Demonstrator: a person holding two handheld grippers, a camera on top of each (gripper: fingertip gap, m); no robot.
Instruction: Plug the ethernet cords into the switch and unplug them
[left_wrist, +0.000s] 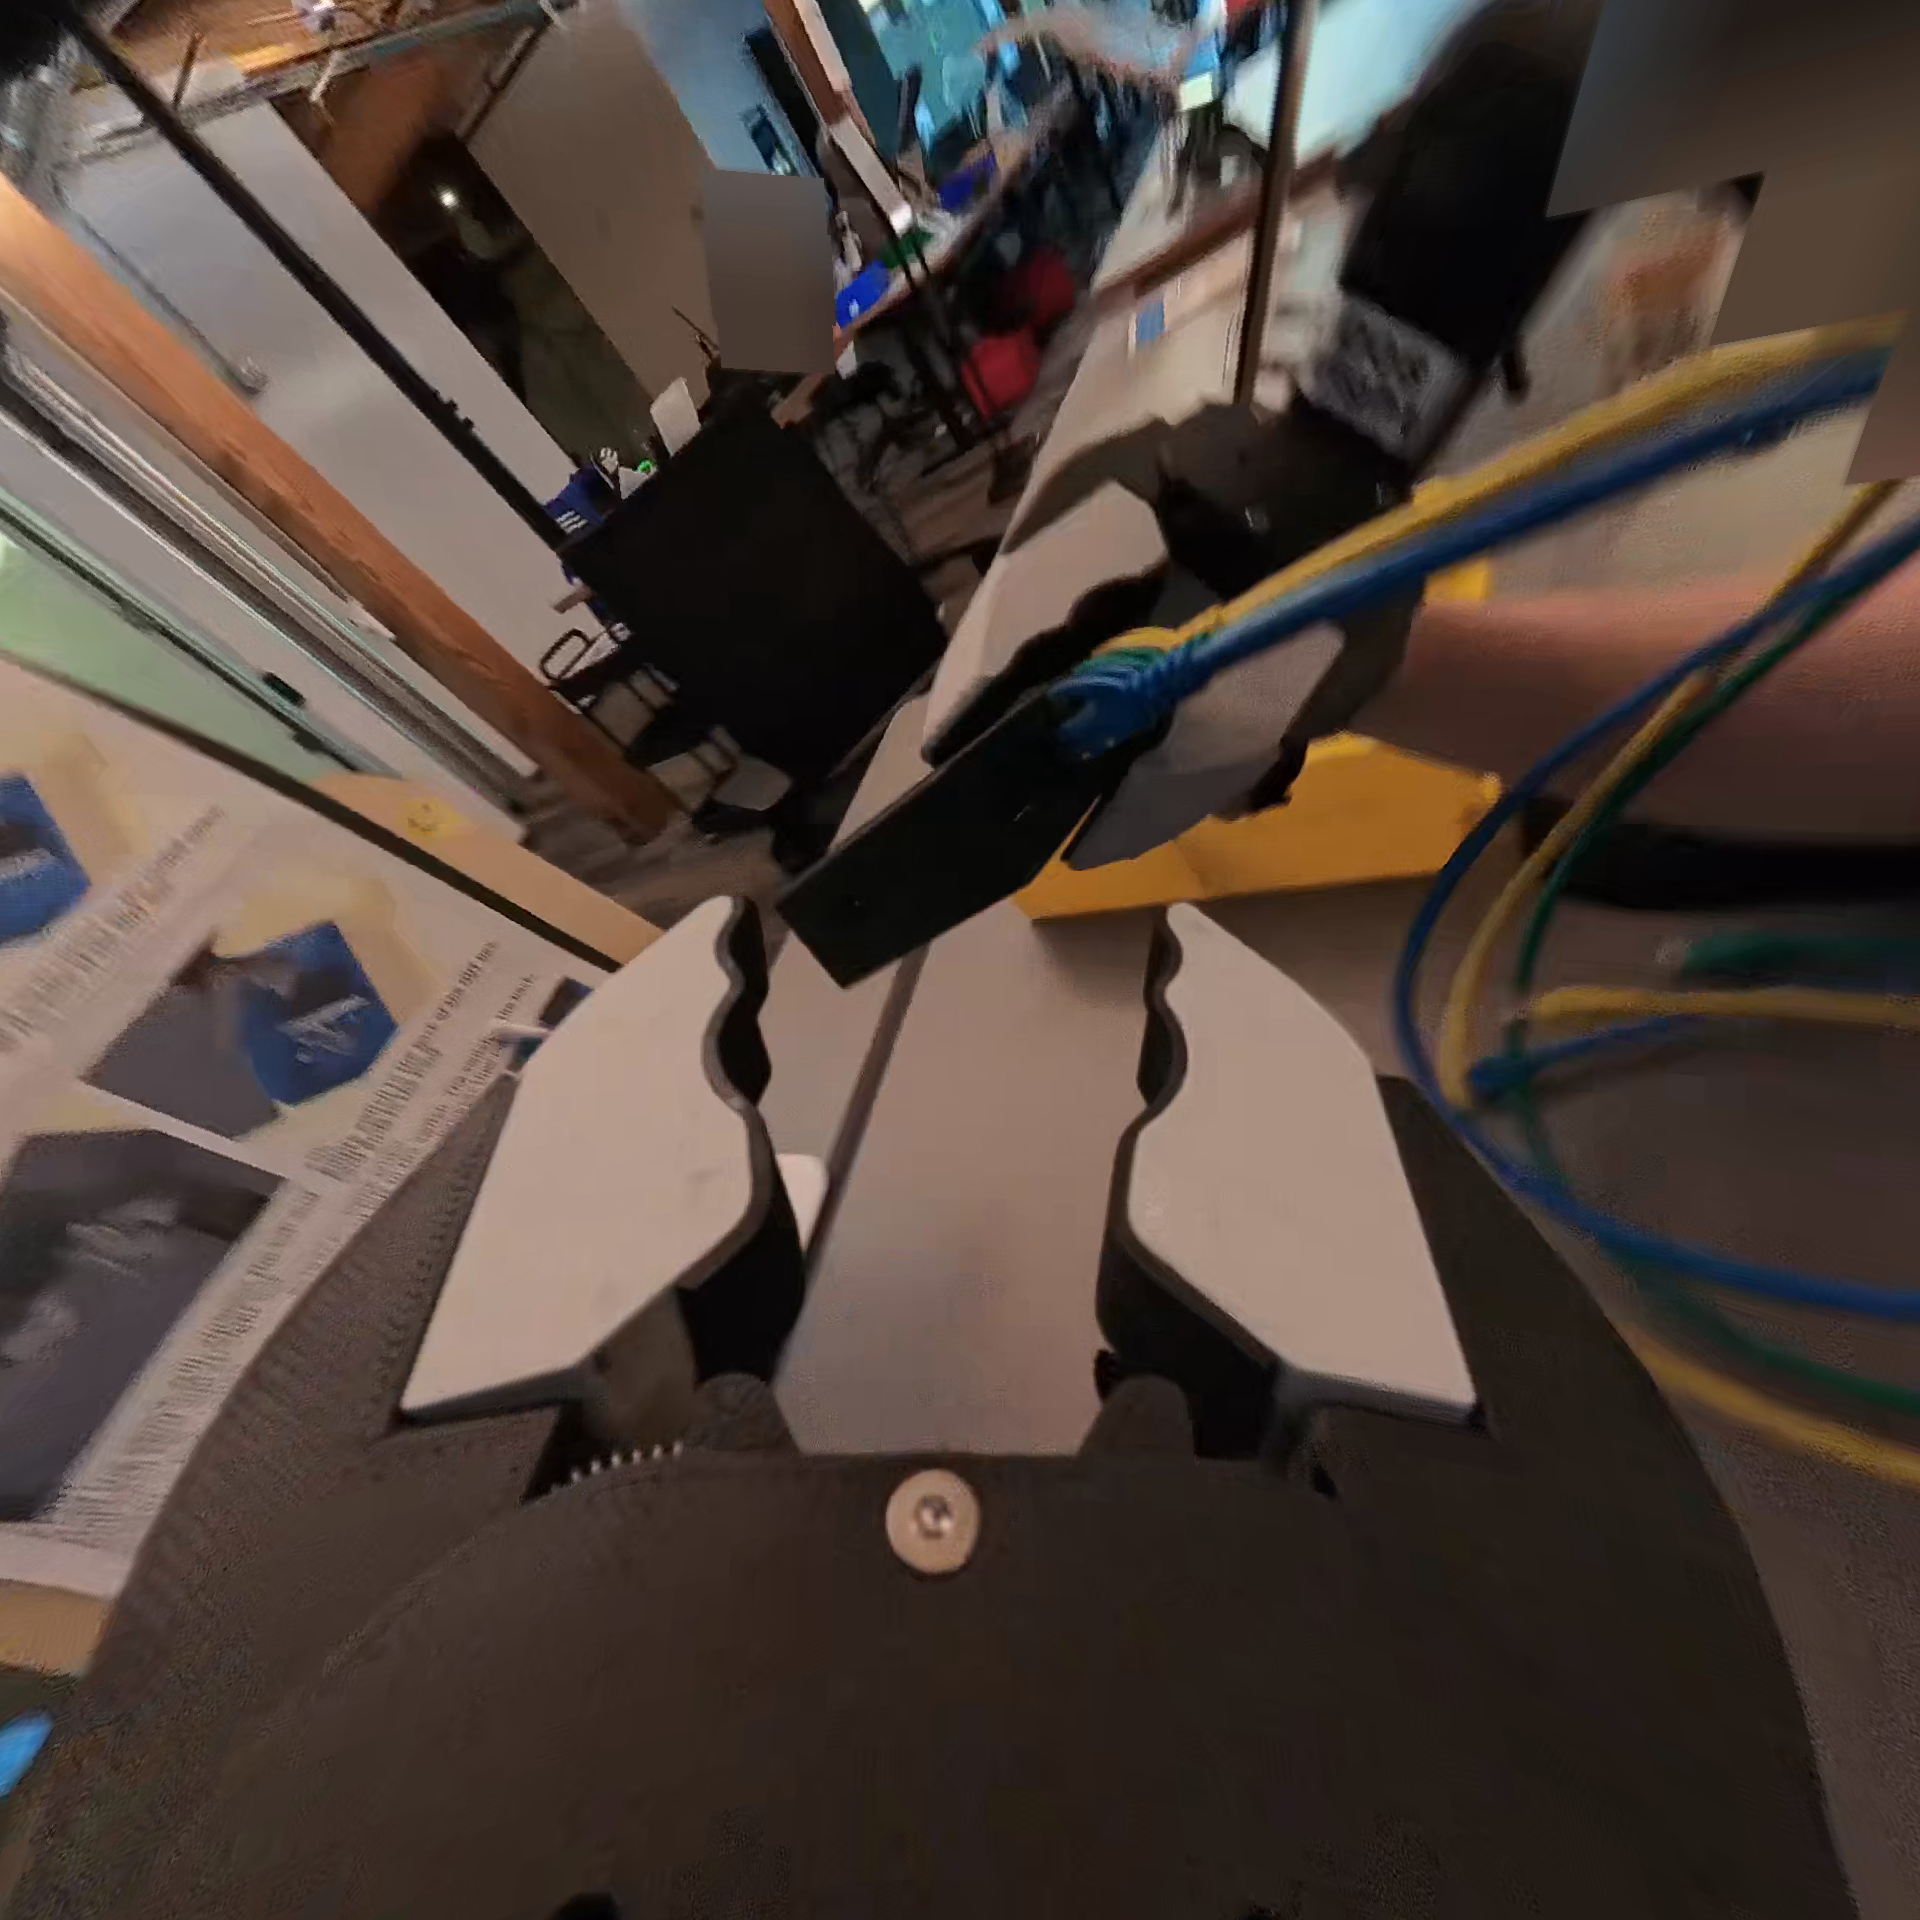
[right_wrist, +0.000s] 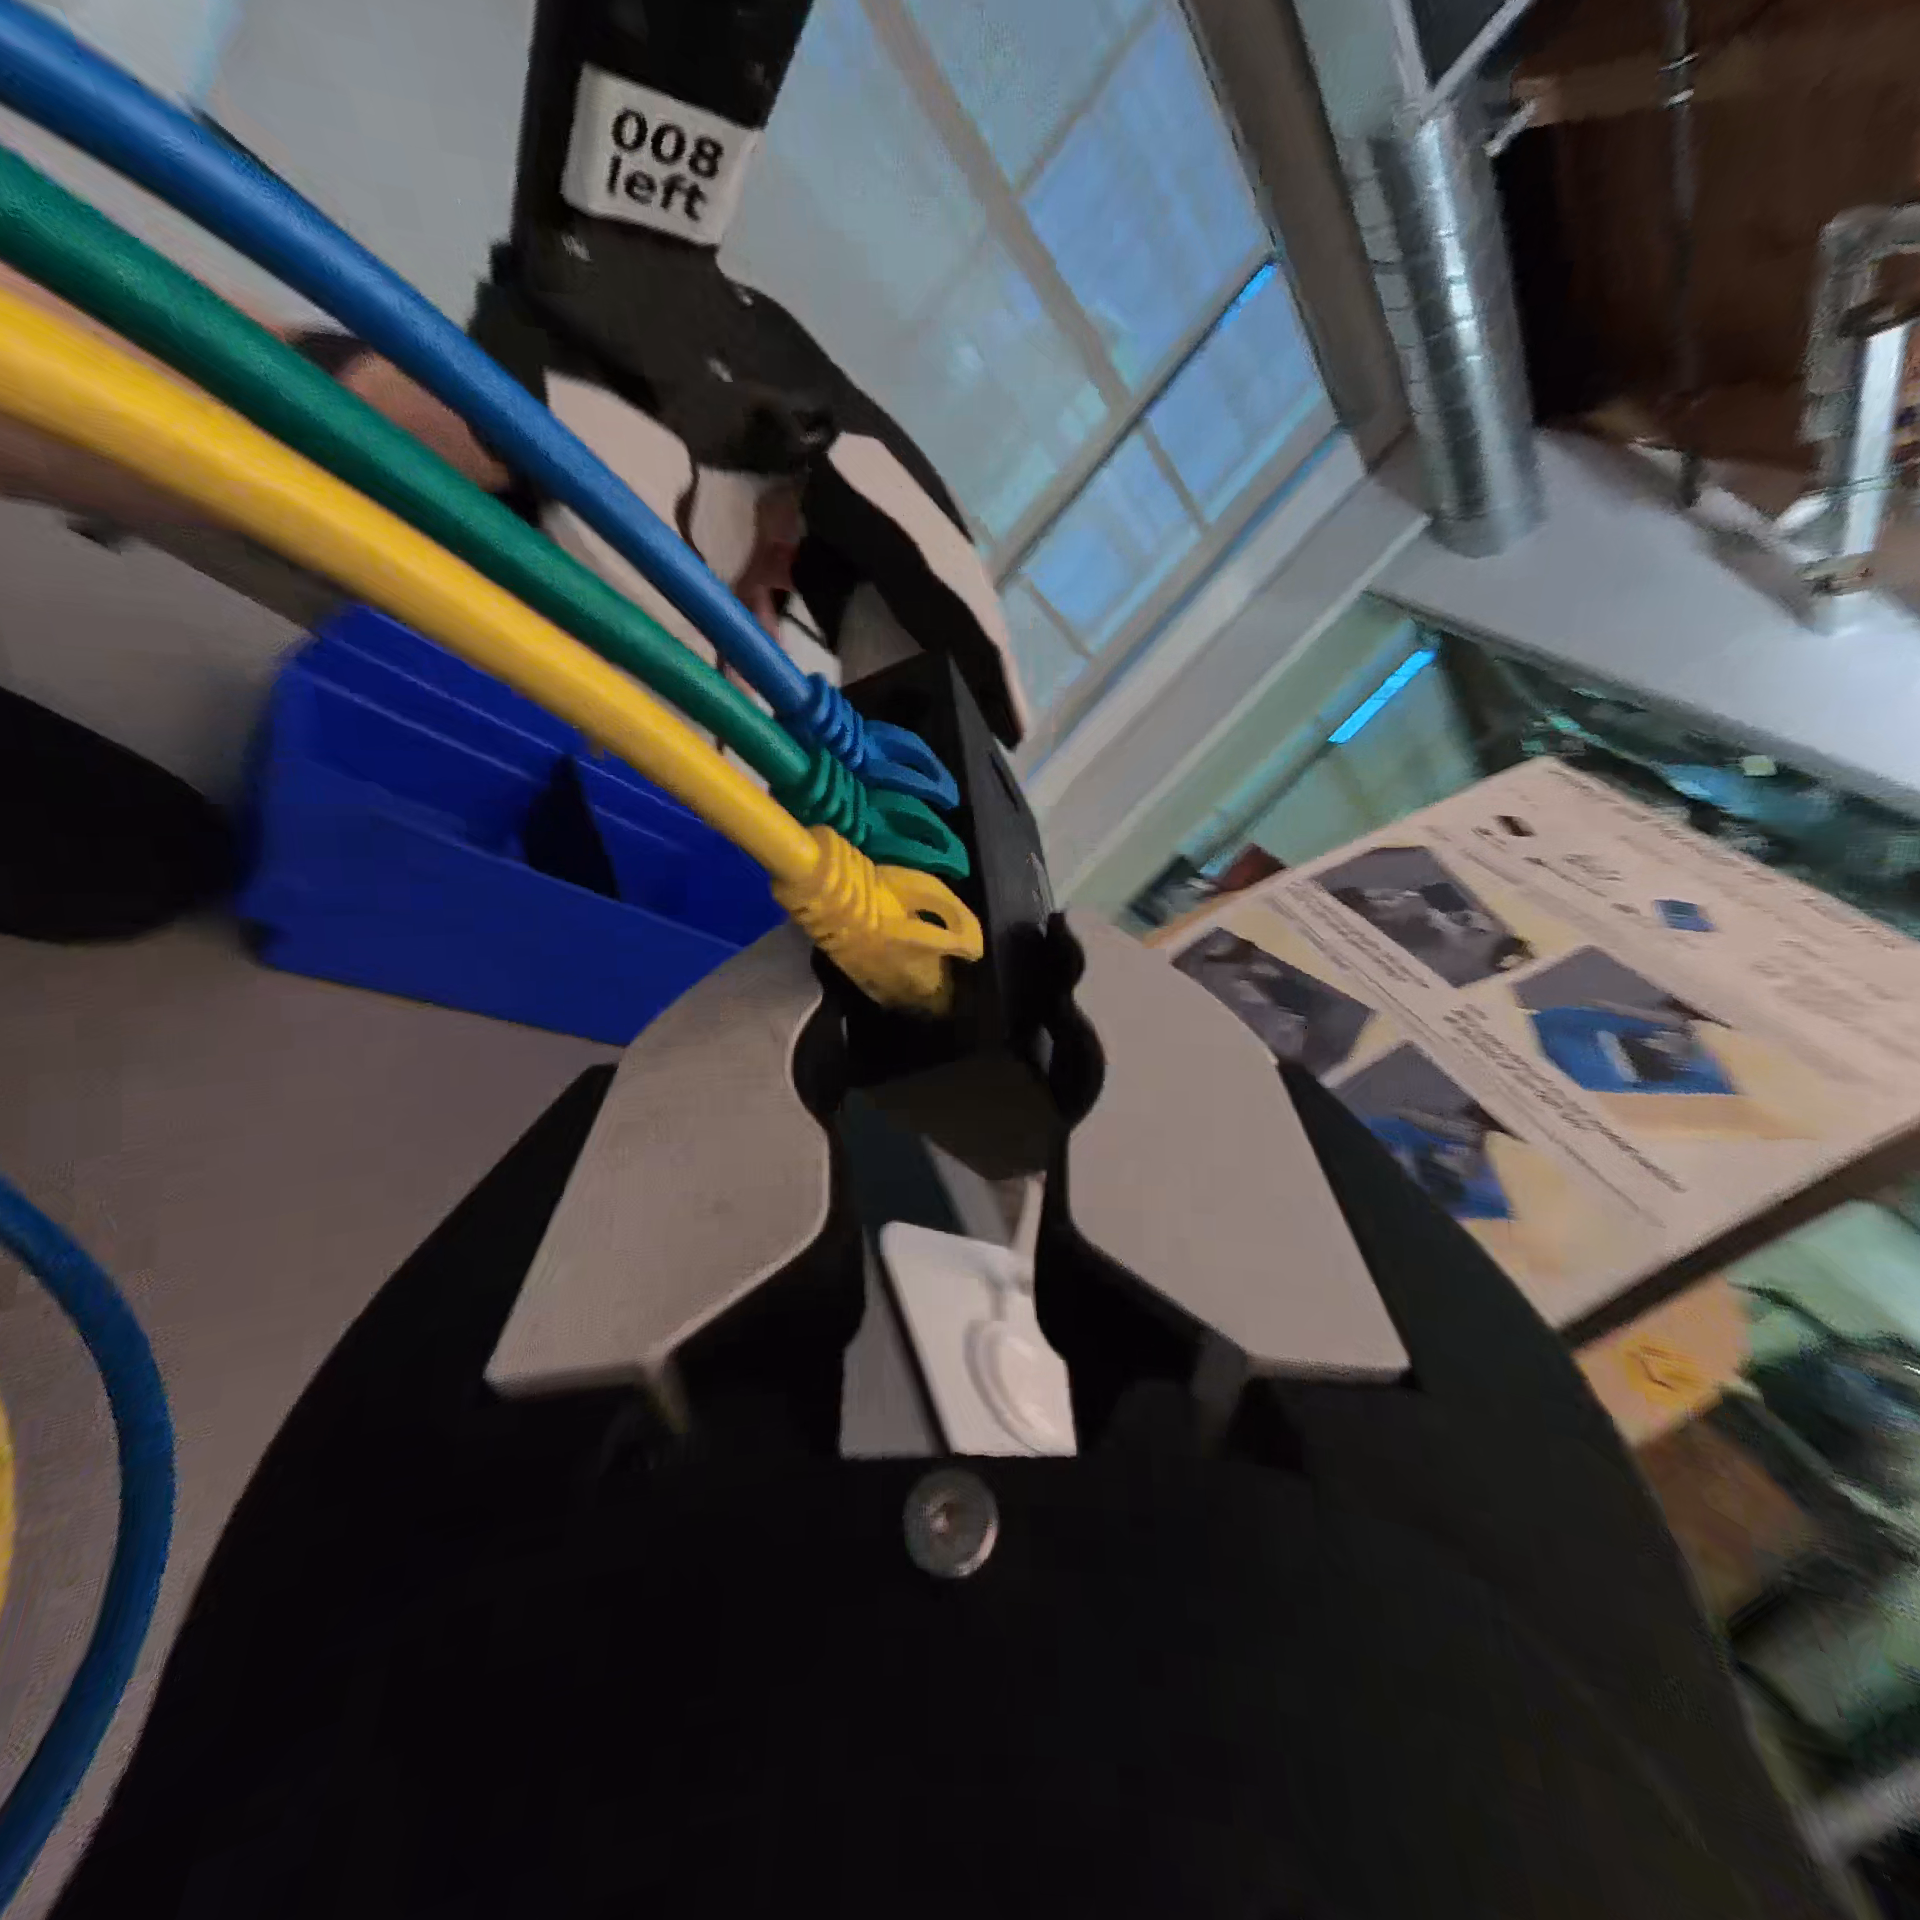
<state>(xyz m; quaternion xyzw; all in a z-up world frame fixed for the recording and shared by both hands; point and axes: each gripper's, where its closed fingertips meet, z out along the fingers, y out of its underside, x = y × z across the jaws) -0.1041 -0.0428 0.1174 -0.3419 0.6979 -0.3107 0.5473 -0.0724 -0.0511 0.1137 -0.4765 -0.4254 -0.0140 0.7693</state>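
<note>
Three cords sit plugged side by side in the switch (right_wrist: 1003, 883), a slim, matte black box held up off the table: the blue cord (right_wrist: 436, 332) farthest out, the green cord (right_wrist: 436, 488) in the middle, the yellow cord (right_wrist: 436, 613) nearest the camera, each ending in a ribbed rubber boot with a curled clip hood. And the right gripper (right_wrist: 945, 1049) has that box clamped, its flat grey plates with scalloped black inner edges pressed onto the near end of the casing, just under the yellow boot. Over to the left wrist view, and the left gripper (left_wrist: 951, 971) is spread wide, wavy-edged fingers (left_wrist: 623, 1143) holding nothing, with smooth grey tabletop (left_wrist: 966, 1195) showing between them. Ahead of it floats the switch (left_wrist: 935, 862) in the right gripper's (left_wrist: 1132, 717) plates, tilted, its free black corner pointing down towards the left gripper and near its fingertips; whether it touches is hard to say through the blur. Glossy round cables loop slack on the right side, blue, yellow and green together. A blue ridged plastic bin (right_wrist: 468, 810) sits behind the cords, and a printed poster (right_wrist: 1558, 1039) leans off to the side.
</note>
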